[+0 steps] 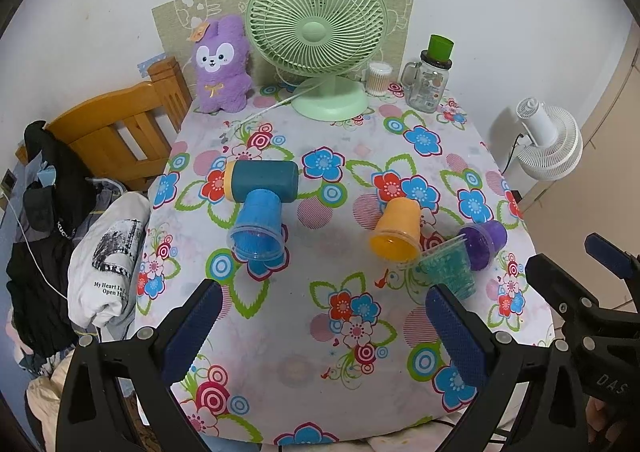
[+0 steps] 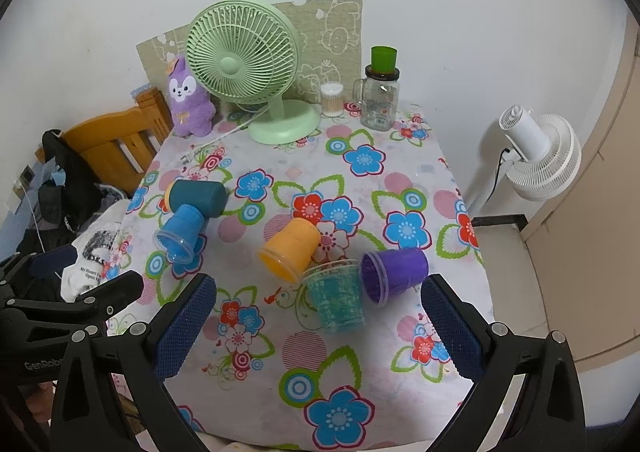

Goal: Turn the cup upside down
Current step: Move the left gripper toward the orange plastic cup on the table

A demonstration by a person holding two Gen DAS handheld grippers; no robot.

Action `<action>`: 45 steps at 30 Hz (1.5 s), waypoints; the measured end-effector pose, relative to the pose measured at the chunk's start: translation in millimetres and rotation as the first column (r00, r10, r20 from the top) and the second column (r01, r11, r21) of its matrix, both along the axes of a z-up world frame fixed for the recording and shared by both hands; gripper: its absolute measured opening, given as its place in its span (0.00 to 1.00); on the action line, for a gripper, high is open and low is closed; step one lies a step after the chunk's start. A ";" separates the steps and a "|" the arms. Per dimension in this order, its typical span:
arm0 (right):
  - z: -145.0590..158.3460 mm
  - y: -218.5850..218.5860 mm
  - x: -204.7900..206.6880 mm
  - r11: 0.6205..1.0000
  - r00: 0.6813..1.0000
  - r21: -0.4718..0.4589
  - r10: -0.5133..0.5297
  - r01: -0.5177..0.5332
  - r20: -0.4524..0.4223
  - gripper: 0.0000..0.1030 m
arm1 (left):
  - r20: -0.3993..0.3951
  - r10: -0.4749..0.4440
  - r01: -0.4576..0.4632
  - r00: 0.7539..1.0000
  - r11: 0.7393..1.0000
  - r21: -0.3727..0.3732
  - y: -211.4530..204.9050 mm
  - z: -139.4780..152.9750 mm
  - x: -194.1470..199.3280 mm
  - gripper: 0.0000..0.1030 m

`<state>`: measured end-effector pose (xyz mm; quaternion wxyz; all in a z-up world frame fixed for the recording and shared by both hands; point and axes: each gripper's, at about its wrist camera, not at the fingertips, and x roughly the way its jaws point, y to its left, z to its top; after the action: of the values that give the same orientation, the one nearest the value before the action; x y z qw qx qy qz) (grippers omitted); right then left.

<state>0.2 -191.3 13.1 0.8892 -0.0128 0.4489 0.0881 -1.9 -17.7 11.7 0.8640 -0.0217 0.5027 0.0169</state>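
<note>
**A:** which way are the cups lying rn?

**B:** all on their sides on the floral surface [image 1: 280, 352]. Blue cup [image 1: 257, 230] has its mouth twd the cam, base against the dark teal cup [image 1: 262, 182], which lies crosswise w/ a yellow rim at its left end. Orange cup [image 2: 289, 248] opens twd the near-left. Purple cup [image 2: 394, 272] lies left-right, mouth facing left. Clear teal-speckled cup [image 2: 338, 300] sits btwn those two, rim pointing away, touching the orange one.

**A:** grippers?

**B:** left gripper [image 1: 324, 326] and right gripper [image 2: 318, 326] both w/ jaws wide apart, holding nothing, hanging over the near edge.
</note>
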 end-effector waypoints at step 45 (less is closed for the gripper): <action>-47.1 -22.6 83.8 0.999 0.986 -0.031 -0.036 0.031 -0.160 1.00 | -0.128 -0.069 0.069 0.989 0.998 -0.004 -19.8 -47.1 74.9 1.00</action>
<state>83.9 -213.9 -34.0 0.8512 -0.0107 0.5203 0.0674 73.0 -37.6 -35.4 0.8299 -0.0029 0.5577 -0.0116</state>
